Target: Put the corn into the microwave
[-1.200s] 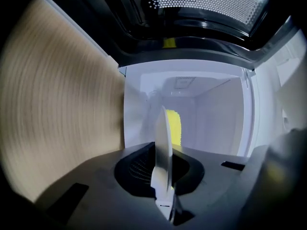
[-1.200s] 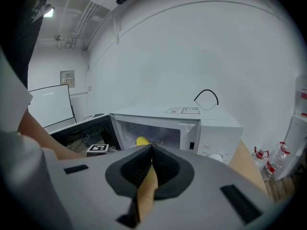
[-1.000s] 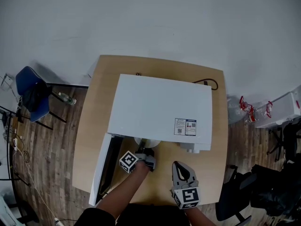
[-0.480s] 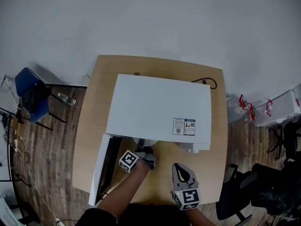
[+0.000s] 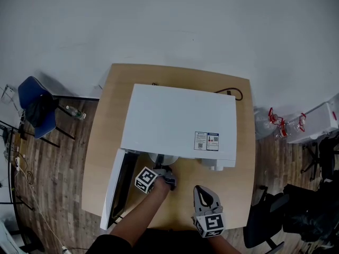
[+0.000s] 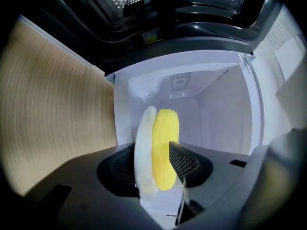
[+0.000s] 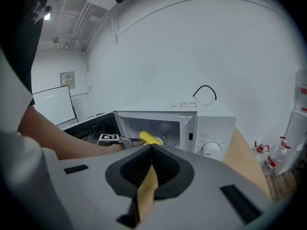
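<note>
head view: wood floor (image 5: 53, 157) all round, tan table (image 5: 100, 142) mid-frame. The white microwave (image 5: 177, 120) covers most of the tabletop, and its door (image 5: 113, 192) is swung open toward 7 o'clock from the box. A blue chair (image 5: 33, 107) stands off the table at 9 o'clock. Some bottles (image 5: 278, 121) sit on the floor at 3 o'clock. A black cable (image 5: 233, 93) loops behind the microwave at 1 o'clock.

The left claw (image 5: 161, 169) is at the microwave's 6 o'clock with its nose in the oven mouth. In the left gripper view it is opening: the jaws are spread and the pads are off on both sides. A white plate (image 6: 145, 143) sits edge-on between the jaws, not pinched. I can't tell whether the plate is down on the oven floor.

The right claw (image 5: 204, 188) is at 5 o'clock from the microwave, over bare table and well apart from the oven. In the right gripper view its tips are pressed together with nothing between them, pointing at the open oven.

The corn (image 6: 165, 138) is a yellow cob lying on the plate inside the oven cavity, just past the opening. It also sits between the left jaws.
</note>
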`<state>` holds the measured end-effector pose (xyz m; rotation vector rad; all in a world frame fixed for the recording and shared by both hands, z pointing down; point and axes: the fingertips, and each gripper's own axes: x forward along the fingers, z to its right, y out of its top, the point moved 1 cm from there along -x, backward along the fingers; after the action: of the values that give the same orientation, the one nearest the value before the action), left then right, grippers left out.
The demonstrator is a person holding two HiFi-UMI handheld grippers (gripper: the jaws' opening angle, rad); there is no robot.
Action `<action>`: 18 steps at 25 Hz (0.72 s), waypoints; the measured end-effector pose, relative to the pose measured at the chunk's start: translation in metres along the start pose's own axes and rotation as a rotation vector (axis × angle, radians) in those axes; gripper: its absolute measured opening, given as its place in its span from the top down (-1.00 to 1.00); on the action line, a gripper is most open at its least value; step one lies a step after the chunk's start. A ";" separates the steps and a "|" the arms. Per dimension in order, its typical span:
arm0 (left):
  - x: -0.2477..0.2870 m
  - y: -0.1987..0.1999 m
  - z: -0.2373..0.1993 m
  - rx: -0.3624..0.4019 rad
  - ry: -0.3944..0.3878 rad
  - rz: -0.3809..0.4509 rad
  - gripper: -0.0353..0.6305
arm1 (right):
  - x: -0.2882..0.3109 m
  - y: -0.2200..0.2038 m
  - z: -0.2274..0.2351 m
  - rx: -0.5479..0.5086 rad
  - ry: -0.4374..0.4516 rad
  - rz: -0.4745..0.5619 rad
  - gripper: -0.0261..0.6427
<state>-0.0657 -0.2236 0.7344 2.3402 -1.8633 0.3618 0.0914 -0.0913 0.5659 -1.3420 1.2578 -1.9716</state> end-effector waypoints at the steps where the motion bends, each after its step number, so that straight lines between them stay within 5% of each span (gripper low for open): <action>1: -0.001 0.000 0.000 0.007 0.010 0.002 0.40 | -0.001 0.000 0.000 0.001 0.000 0.000 0.74; 11: -0.004 -0.006 -0.003 0.094 0.069 -0.064 0.26 | -0.008 -0.002 -0.005 0.004 0.012 0.004 0.74; 18: -0.015 -0.004 -0.010 0.057 0.085 -0.051 0.24 | -0.009 -0.004 -0.003 0.010 0.015 0.002 0.74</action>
<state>-0.0662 -0.2059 0.7405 2.3637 -1.7749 0.5060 0.0926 -0.0815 0.5647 -1.3234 1.2538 -1.9880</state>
